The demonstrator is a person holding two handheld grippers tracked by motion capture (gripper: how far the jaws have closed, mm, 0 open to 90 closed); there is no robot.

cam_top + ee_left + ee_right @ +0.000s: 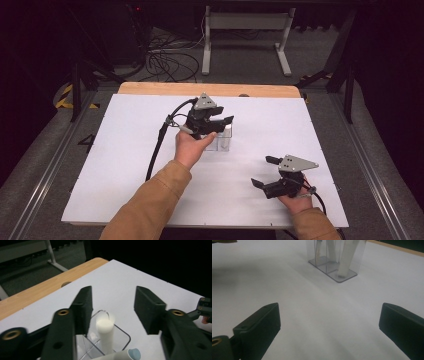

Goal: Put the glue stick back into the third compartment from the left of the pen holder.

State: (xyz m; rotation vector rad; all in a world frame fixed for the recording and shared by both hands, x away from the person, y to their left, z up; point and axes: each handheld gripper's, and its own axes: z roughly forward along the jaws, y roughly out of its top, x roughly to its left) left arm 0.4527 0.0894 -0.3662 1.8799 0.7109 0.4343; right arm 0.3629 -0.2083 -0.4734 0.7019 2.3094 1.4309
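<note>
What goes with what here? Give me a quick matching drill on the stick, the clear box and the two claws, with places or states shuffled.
Things:
1. white stick
2. clear box
3. left claw
4. right claw

Places or states:
A. open, low over bare white table, near the front edge
B. stands upright in a compartment
C. open, jaws apart above the box
D. sits mid-table, split into compartments

Pairs: 1-B, 2-D, 3-C, 4-A
</note>
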